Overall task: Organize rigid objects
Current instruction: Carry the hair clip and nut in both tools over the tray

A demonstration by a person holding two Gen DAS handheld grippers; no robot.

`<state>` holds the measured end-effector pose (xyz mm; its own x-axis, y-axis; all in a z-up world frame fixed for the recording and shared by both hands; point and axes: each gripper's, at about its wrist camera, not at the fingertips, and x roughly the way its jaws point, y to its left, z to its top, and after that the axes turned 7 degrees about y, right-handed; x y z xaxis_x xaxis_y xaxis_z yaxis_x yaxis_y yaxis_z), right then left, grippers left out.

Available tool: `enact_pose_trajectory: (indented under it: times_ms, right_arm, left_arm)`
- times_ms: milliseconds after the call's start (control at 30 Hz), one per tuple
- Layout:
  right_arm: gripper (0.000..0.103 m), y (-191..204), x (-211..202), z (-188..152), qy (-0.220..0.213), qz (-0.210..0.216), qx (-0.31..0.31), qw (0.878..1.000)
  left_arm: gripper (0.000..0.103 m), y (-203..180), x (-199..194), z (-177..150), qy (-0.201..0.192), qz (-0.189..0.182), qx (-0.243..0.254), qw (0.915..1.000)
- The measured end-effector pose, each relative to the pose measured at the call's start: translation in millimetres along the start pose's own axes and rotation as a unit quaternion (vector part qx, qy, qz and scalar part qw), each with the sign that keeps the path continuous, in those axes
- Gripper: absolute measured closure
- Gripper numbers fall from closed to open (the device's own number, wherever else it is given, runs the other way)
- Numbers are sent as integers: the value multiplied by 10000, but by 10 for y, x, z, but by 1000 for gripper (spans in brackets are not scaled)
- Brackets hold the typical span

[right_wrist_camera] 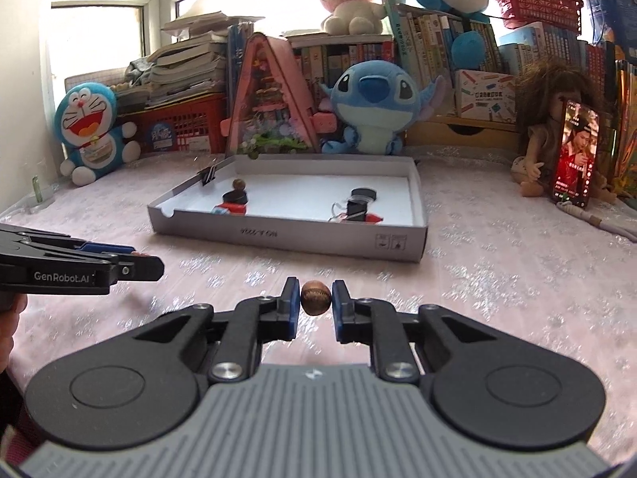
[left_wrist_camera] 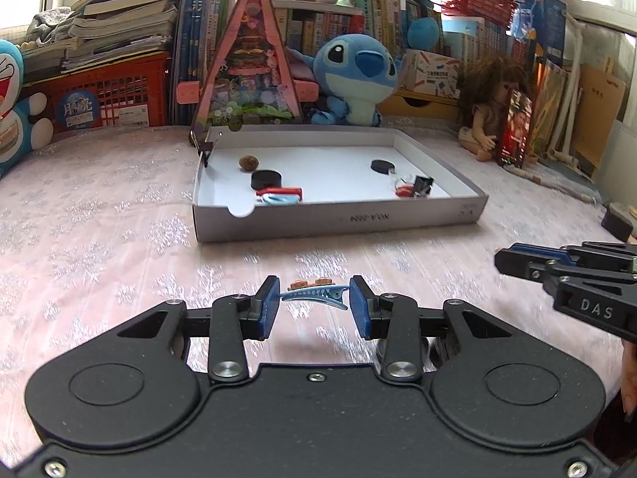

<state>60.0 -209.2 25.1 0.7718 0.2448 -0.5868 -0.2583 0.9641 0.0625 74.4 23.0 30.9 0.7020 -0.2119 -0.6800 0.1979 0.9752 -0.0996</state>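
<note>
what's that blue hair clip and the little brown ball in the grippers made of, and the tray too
Blue hair clip: looks like glossy painted metal or plastic; thin, toothed edge, slight sheen. Brown ball: probably a walnut or carved wood; matte, ridged seam. Tray: cardboard box lid by its look, grey printed outside, matte white inside, thumb notch.
</note>
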Motion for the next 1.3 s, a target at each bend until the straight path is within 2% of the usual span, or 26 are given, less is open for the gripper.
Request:
enact_pose_trajectory:
  times_ms: [367,700,1033,1300]
  right_arm:
    - [82,-328,174,544,2,-10,475,9989]
    - [82,-470,607,1153,180,89,807,9965]
    - [82,-611,1170,1424,635,155,1264,9898]
    - [82,-635,1591,1499,803,32,1381,9871]
  left_arm:
    - [67,152,144,659,-221,93,-330,9992]
    - [67,277,600,1319,-57,193,-657,9976]
    - [67,490,1210,1702,326,334,-1155,9922]
    - [67,554,1585,1805,422,530,-1145,9911]
